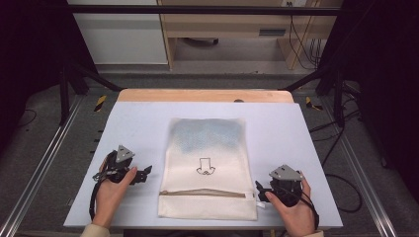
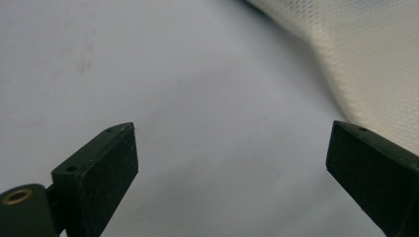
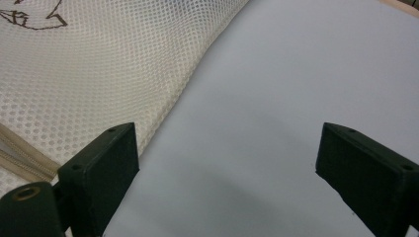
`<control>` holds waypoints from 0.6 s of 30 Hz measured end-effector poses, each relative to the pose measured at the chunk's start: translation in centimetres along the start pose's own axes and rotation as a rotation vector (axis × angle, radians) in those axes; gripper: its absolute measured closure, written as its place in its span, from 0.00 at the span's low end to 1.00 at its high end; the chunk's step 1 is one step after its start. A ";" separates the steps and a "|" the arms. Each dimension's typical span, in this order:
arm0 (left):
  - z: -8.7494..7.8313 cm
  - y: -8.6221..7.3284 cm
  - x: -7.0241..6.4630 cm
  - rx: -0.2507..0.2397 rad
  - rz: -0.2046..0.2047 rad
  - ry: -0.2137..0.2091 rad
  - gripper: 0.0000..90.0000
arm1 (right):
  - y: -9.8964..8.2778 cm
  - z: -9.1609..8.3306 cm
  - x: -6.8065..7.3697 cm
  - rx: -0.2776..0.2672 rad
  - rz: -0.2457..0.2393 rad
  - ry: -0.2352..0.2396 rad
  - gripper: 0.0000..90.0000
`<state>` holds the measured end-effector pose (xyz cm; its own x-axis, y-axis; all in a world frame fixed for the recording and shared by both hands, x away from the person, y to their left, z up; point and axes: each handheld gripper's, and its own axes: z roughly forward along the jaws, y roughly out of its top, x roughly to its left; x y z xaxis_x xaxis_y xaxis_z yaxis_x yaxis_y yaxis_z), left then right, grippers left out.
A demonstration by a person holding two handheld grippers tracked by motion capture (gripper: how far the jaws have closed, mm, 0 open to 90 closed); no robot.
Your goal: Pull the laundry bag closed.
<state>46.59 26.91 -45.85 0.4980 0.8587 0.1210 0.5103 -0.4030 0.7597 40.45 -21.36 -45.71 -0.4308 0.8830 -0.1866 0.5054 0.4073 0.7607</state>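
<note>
Cream mesh laundry bag (image 1: pixel 207 168) lies flat at the middle of the pale grey counter (image 1: pixel 276 128), long side running away from the person. Zipper (image 1: pixel 202 193) crosses the bag near its near end, tan tape, closed along the length that can be seen. Small dark line drawing (image 1: pixel 206 166) printed near the bag's centre. Something bluish shows through the mesh in the far half; cannot tell what it is.

Left gripper (image 1: pixel 144 174) sits on the counter just left of the bag, held in the person's left hand (image 1: pixel 111 195), jaws pointing toward the bag's left edge. Jaws stand wide apart, nothing between them. In the left gripper view only bare counter (image 2: pixel 197 123) lies in the gap; the mesh bag (image 2: pixel 356 54) fills the upper right corner, apart from the pads.

Right gripper (image 1: pixel 260 191) sits at the bag's near right corner, held in the person's right hand (image 1: pixel 296 210), jaws pointing left toward the zipper end. Jaws wide apart, holding nothing. In the right gripper view the bag's edge (image 3: pixel 99 79) runs diagonally, one pad close over the mesh beside the zipper tape (image 3: pixel 20 153); the other pad is over bare counter (image 3: pixel 276 98). Whether the near pad touches the mesh, cannot tell.

Grey triangular plate visible on top of each gripper in the high view.
</note>
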 end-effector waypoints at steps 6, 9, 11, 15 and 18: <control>-2.6 -0.5 -1.0 -0.003 0.015 -0.024 0.07 | 0.0 -0.1 0.3 -0.007 -0.024 0.004 0.18; -3.6 -0.7 -0.9 -0.012 0.026 -0.017 0.07 | 0.0 -0.1 0.3 -0.016 -0.043 0.011 0.19; -4.3 -1.1 -0.9 -0.025 0.023 -0.015 0.07 | 0.0 -0.2 0.3 -0.026 -0.050 0.009 0.19; -5.5 -2.2 -1.0 -0.058 0.043 0.005 0.07 | 0.0 -0.2 0.3 -0.038 -0.058 0.011 0.20; -5.5 -2.1 -0.6 -0.073 0.028 0.017 0.07 | 0.1 -0.2 0.3 -0.061 -0.071 0.010 0.20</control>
<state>41.36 28.99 -44.03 0.4993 0.8529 0.1528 0.4439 -0.4032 0.8002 40.21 -21.07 -45.56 -0.4713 0.8498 -0.2359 0.4268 0.4539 0.7822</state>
